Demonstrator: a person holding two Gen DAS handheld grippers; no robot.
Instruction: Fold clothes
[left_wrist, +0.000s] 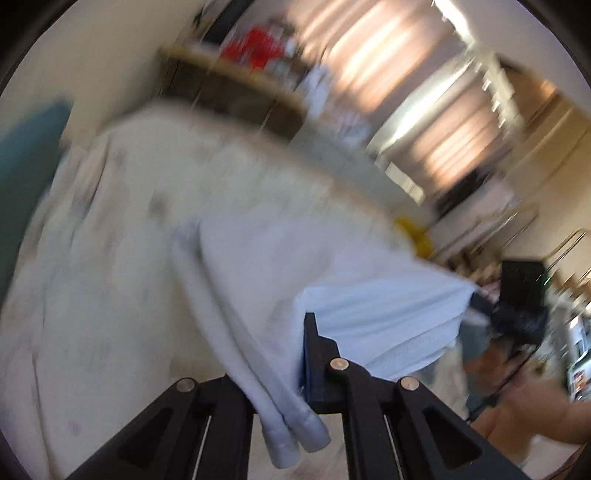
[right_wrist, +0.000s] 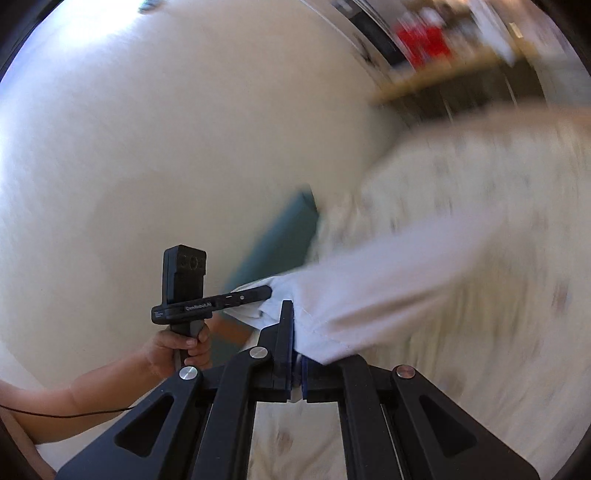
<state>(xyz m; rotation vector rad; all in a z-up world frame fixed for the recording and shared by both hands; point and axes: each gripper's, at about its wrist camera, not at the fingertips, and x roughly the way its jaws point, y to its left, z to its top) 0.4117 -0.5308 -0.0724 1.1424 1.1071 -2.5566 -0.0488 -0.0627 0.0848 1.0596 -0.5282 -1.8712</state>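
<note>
Left wrist: left tongs (left_wrist: 295, 373) clamped on pale garment (left_wrist: 369, 295), rolled hem hanging between jaws. Cloth stretches out above bed (left_wrist: 110, 221), likely held taut for fold. Heavy blur.

Right wrist: right tongs (right_wrist: 293, 354) shut on garment corner (right_wrist: 369, 295). Hand (right_wrist: 177, 350) holds other tool opposite. Two-corner hold keeps cloth spread.
</note>
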